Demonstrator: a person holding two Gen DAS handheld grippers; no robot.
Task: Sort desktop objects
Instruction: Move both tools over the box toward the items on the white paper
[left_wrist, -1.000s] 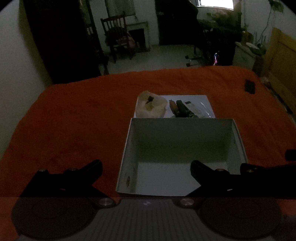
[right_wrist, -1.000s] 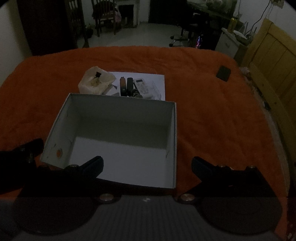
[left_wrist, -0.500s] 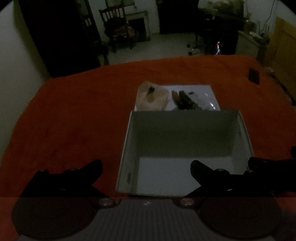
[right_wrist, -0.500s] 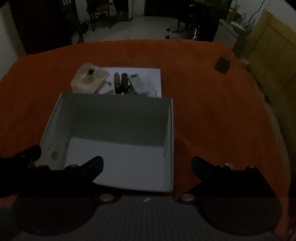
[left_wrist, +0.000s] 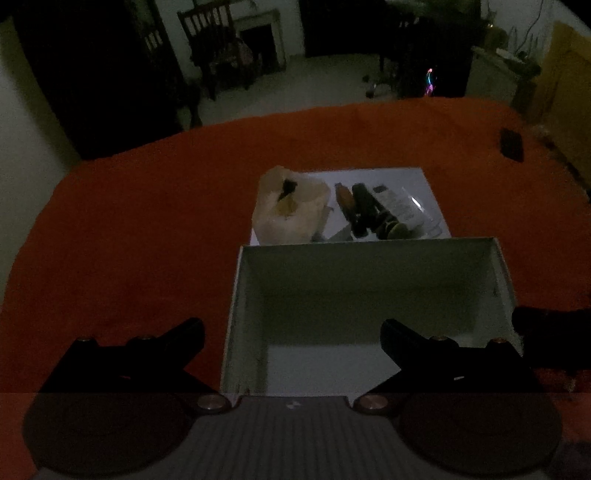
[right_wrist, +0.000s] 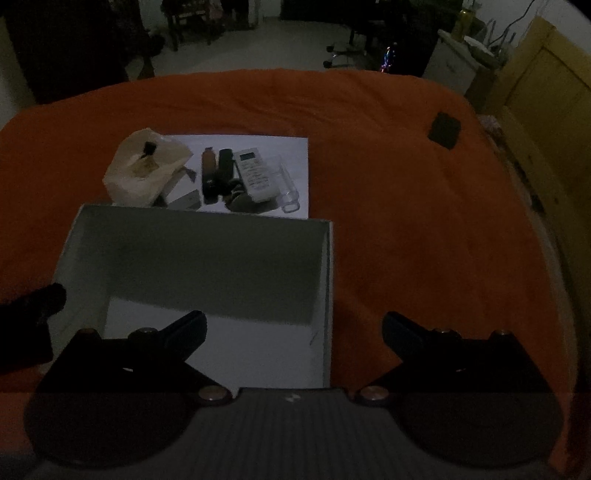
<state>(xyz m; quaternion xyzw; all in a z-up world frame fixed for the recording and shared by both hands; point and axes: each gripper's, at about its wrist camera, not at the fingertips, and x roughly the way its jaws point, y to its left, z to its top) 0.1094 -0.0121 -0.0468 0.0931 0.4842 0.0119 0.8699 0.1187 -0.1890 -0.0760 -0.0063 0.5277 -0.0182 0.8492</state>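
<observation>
My left gripper (left_wrist: 291, 332) and right gripper (right_wrist: 294, 325) both spread wide, holding nothing, white box (right_wrist: 325, 295) below, remote control (right_wrist: 255, 175) at 12 o'clock, apparently on paper (right_wrist: 291, 147).

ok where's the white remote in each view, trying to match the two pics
Left wrist view: the white remote lies right of centre, on the white sheet, just beyond the box's far wall.
Right wrist view: the white remote lies left of centre, upper half, on the same sheet, right of the two dark tubes.
Shared landmark: the open white box, directly in front of the sheet in both views.
</observation>
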